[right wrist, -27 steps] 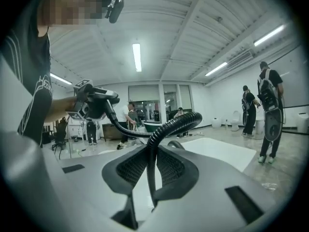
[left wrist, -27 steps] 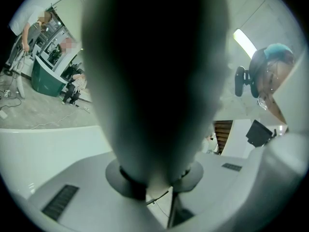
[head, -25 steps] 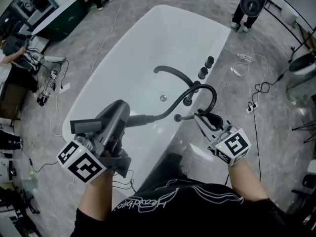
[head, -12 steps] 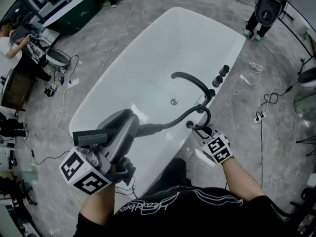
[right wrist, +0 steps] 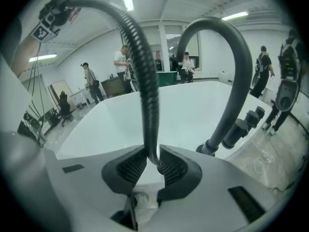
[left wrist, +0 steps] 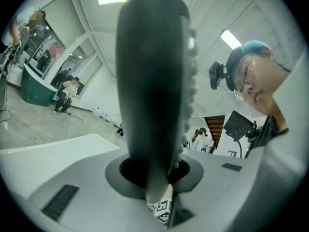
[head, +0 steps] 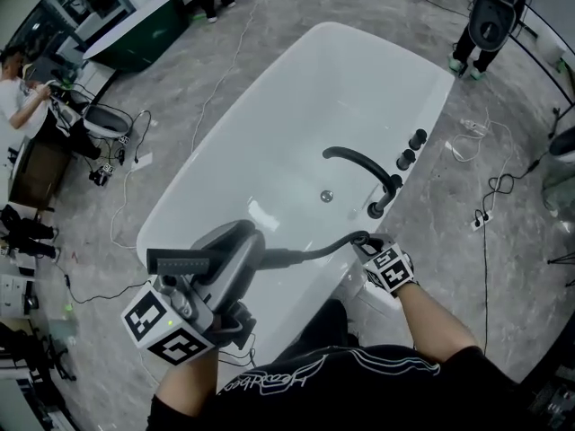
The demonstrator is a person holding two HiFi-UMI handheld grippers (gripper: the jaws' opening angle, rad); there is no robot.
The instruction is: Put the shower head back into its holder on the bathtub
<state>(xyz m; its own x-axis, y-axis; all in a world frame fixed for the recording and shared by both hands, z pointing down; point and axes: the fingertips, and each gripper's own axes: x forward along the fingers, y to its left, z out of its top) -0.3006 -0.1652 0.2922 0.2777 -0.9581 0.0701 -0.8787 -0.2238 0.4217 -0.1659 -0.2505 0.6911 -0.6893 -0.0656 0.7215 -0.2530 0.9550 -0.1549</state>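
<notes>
A dark shower head (head: 182, 263) sticks out to the left of my left gripper (head: 235, 251), which is shut on it above the near rim of the white bathtub (head: 269, 124). In the left gripper view the shower head (left wrist: 152, 81) stands upright between the jaws of the left gripper (left wrist: 154, 170). Its ribbed black hose (head: 314, 251) runs right to my right gripper (head: 367, 241), which is shut on the hose (right wrist: 145, 81) low at the tub's right rim. The right gripper's (right wrist: 153, 162) pads press on the hose. The holder is not clearly visible.
A black curved faucet spout (head: 359, 162) and two black knobs (head: 411, 149) stand on the tub's right rim, just beyond the right gripper. Cables (head: 481, 214) lie on the marble floor. People stand at the far end (head: 485, 16) and by a bench at the left (head: 27, 97).
My right gripper has come down with the hose to the tub's rim, and the hose's high loop has flattened. The left gripper with the shower head has hardly moved.
</notes>
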